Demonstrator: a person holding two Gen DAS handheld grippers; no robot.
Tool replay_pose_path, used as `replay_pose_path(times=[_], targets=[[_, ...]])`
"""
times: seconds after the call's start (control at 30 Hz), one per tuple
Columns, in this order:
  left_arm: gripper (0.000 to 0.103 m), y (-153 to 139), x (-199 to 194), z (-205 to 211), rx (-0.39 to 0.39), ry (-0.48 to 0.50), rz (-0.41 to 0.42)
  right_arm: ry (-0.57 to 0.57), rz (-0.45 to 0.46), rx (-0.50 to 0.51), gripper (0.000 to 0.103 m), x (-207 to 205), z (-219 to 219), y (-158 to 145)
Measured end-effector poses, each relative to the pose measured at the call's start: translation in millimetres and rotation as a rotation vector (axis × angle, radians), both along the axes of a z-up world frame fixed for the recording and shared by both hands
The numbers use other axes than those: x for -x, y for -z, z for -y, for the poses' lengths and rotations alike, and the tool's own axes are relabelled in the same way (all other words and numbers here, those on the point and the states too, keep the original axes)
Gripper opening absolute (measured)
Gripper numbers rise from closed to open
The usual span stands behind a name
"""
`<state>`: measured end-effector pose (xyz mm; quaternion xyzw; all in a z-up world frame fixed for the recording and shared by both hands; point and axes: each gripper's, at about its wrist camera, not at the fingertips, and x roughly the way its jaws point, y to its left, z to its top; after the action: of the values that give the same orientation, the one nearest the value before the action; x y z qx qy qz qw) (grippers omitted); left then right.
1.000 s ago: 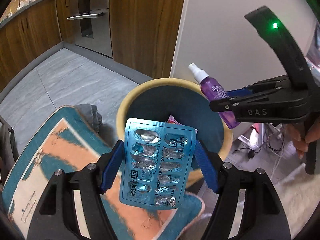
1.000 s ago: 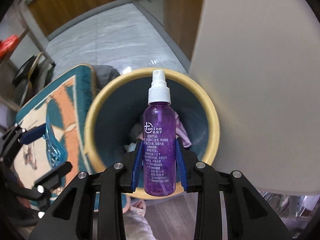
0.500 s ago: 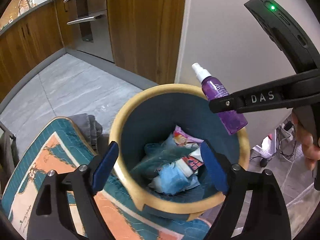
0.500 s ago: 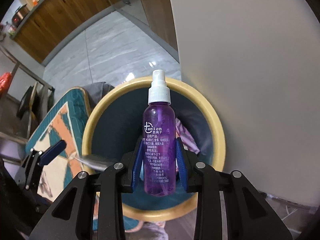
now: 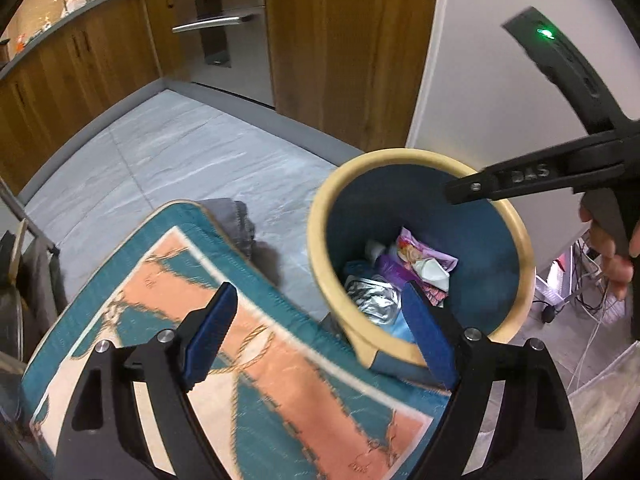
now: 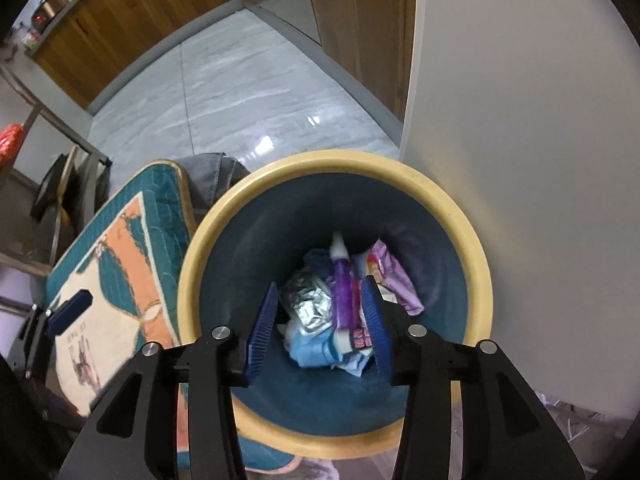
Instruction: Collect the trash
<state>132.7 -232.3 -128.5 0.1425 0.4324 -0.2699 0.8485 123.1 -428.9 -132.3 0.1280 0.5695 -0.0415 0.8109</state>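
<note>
A round bin with a yellow rim [image 6: 332, 160] and a dark blue inside stands on the floor by a white wall. The purple spray bottle [image 6: 342, 292] lies blurred on the trash in it, beside the silver blister pack [image 6: 308, 304]. My right gripper [image 6: 320, 326] hangs over the bin mouth with its jaws opening and nothing pressed between its pads; the bottle is well below them. My left gripper [image 5: 320, 332] is open and empty, over the mat beside the bin rim [image 5: 420, 156]. The blister pack [image 5: 372, 296] and the right gripper [image 5: 520, 176] also show in the left wrist view.
A teal and orange mat [image 5: 256, 360] lies left of the bin, with a grey cloth [image 5: 236, 220] at its far end. Wooden cabinets [image 5: 340, 40] and an oven front stand behind. Cables [image 5: 588, 312] lie on the floor to the right. A metal rack [image 6: 60, 184] stands at the left.
The left gripper opened and the blister pack dropped into the bin; that gripper then shifted left over the mat. The right gripper opened and the purple bottle fell into the bin.
</note>
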Motion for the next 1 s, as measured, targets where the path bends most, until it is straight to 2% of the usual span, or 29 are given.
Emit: replay_pose_path(times=[0.2, 0.3, 0.4, 0.57, 0.63, 0.67, 0.77, 0.87, 1.0], targets=[[0.083, -29, 26, -11, 0.046, -0.017, 0.015, -0.037, 0.018, 0.080, 0.046, 42, -9, -26], [0.083, -46, 46, -14, 0.075, -0.018, 0.023, -0.055, 0.107, 0.094, 0.049, 77, -15, -52], [0.084, -65, 75, -17, 0.077, -0.023, 0.063, -0.074, 0.184, 0.165, 0.052, 112, -24, -72], [0.098, -100, 122, -28, 0.098, -0.026, 0.171, -0.107, 0.379, 0.253, 0.073, 169, -43, -108], [0.097, -117, 140, -37, 0.134, -0.042, 0.221, -0.100, 0.475, 0.275, 0.093, 189, -48, -123], [0.097, -125, 150, -42, 0.150, -0.050, 0.245, -0.094, 0.536, 0.293, 0.096, 201, -52, -132], [0.097, -140, 170, -51, 0.164, -0.066, 0.298, -0.091, 0.672, 0.340, 0.098, 230, -63, -150], [0.097, -149, 181, -57, 0.169, -0.085, 0.343, -0.070, 0.748, 0.364, 0.098, 248, -69, -159], [0.097, -156, 187, -65, 0.203, -0.116, 0.375, -0.016, 0.748, 0.368, 0.098, 249, -69, -161]])
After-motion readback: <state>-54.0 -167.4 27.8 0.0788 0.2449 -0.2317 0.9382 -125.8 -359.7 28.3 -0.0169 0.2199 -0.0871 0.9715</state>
